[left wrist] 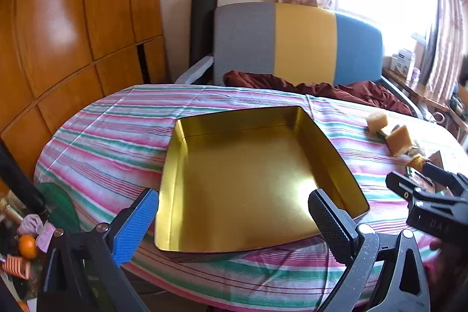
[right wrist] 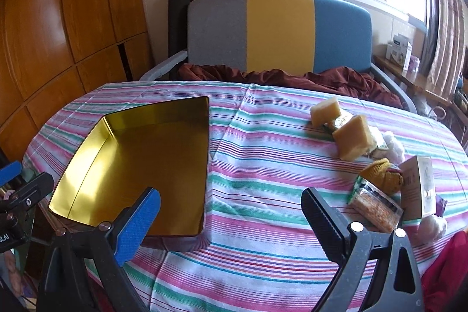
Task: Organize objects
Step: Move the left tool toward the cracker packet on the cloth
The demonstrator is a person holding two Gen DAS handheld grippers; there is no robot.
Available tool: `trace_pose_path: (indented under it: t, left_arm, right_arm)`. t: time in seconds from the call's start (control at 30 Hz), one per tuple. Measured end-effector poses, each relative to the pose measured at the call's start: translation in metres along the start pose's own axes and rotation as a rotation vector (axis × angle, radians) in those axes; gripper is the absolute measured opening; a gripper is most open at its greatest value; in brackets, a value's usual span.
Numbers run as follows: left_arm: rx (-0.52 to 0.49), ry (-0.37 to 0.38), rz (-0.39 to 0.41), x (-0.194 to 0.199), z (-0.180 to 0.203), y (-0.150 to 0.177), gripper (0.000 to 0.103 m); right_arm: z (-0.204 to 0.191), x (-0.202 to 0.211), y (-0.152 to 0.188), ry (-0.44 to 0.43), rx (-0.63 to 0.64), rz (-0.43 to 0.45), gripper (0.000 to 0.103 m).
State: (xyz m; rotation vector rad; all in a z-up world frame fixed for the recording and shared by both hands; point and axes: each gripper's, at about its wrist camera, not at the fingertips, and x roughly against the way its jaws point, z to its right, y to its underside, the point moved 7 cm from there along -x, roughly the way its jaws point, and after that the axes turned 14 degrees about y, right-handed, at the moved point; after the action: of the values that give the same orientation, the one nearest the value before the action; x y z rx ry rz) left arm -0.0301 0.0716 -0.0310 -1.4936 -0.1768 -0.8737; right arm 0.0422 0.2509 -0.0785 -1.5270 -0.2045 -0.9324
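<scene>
Risk first: a cluttered pile at the right of the right wrist view, with sponge blocks (right wrist: 352, 141), a clear packet (right wrist: 376, 202), a small carton (right wrist: 418, 189), a knitted yellow thing (right wrist: 383, 173) and white fluffy bits (right wrist: 393, 146) touching or overlapping. Closing on one likely to drag or tip a neighbour, maybe toward the desk (right wrist: 263, 165) edge at lower right. Loose striped cloth liable to bunch under a sliding tin. Smooth metal walls of the gold tin (right wrist: 140, 160) likely slippery under the pads. Left gripper (left wrist: 234, 221) with jaws spread wide, nothing between them, hovering low in the frame over the near edge of the tin (left wrist: 248, 165), which fills the centre of the left wrist view, empty. Right gripper (right wrist: 231, 221) also wide and empty, aimed at bare cloth in the lower centre; tin at left of that frame, pile just beyond the black jaw at right, not yet between the jaws.
</scene>
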Motion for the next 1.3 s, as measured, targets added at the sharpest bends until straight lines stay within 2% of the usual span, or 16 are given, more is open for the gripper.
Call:
trace_pose_path:
  t: [0.37, 0.53, 0.77, 1.0, 1.13, 1.2, 1.3]
  left_arm:
    - [-0.037, 0.051, -0.045, -0.016, 0.020, 0.001, 0.103]
    - [-0.068, 0.082, -0.055, -0.024, 0.034, -0.001, 0.103]
    - [-0.101, 0.169, -0.083, -0.039, 0.061, -0.001, 0.103]
    - [-0.168, 0.291, -0.118, -0.053, 0.107, -0.004, 0.103]
    - [-0.204, 0.356, -0.166, -0.068, 0.140, 0.000, 0.103]
    - [-0.214, 0.392, -0.195, -0.078, 0.158, 0.003, 0.103]
    - [-0.191, 0.456, -0.269, -0.098, 0.186, 0.008, 0.103]
  right_arm:
    - [0.071, 0.016, -0.015, 0.073, -0.175, -0.044, 0.099]
    - [0.135, 0.007, -0.021, 0.110, -0.320, -0.084, 0.099]
    - [0.244, 0.002, -0.004, 0.141, -0.630, -0.168, 0.099]
    - [0.346, 0.009, 0.033, 0.299, -0.839, -0.170, 0.099]
    - [0.370, 0.007, 0.047, 0.334, -0.875, -0.155, 0.099]
    - [0.368, 0.011, 0.045, 0.295, -0.879, -0.122, 0.099]
    - [0.360, 0.007, 0.039, 0.264, -0.872, -0.118, 0.099]
